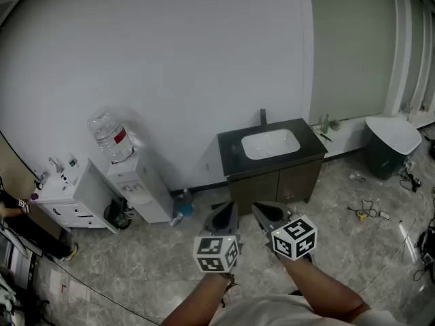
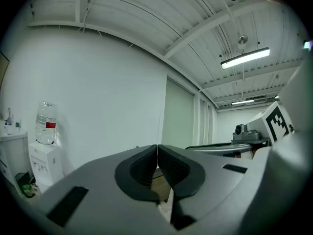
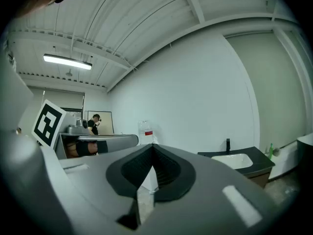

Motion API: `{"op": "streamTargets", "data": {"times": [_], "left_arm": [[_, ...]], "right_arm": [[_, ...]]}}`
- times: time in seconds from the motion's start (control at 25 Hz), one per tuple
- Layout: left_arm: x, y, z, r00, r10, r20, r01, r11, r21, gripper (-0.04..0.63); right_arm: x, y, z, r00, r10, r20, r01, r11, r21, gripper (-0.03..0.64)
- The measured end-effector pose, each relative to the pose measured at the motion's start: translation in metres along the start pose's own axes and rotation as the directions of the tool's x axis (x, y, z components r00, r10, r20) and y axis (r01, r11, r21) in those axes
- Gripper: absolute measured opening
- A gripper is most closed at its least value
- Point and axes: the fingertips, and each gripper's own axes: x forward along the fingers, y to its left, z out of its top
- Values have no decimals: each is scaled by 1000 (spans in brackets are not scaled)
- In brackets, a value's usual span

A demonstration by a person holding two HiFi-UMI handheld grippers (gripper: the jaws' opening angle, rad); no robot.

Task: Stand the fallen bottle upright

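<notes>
Both grippers are held level low in the head view, side by side, pointing at a black sink cabinet (image 1: 234, 156) against the white wall. My left gripper (image 1: 228, 210) is shut with nothing between its jaws, which meet at their tips in the left gripper view (image 2: 157, 148). My right gripper (image 1: 262, 210) is also shut and empty (image 3: 152, 147). A small clear bottle (image 1: 177, 219) seems to lie on the floor by the water dispenser, too small to tell for sure. A green bottle (image 1: 325, 123) (image 3: 270, 151) stands on the ledge right of the cabinet.
A water dispenser (image 1: 139, 189) with an upturned jug (image 1: 112, 138) (image 2: 46, 124) stands left of the cabinet, with a white vanity (image 1: 71, 197) further left. A dark bin (image 1: 387, 148) and loose cables (image 1: 367, 212) are at the right. A person (image 3: 95, 124) stands far off.
</notes>
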Motion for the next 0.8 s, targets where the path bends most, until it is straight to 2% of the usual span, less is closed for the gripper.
{"op": "streamTargets", "data": {"times": [0.4,0.56,0.8], "left_arm": [[8,13,1,1000,-1,-4,1,1000,1,8],[15,16,-1,1000,-5,-7,5,1000,2,8],[37,24,-6,1000,-2,-10,2,1000,-4,8]], "right_arm": [[12,-6,3,1000,-19,10,19,1000,-1,1],[12,-15,7,998,-42,48,42,999,5,2],[24,-37,5,998,-44,43,44,999,1,3]]}}
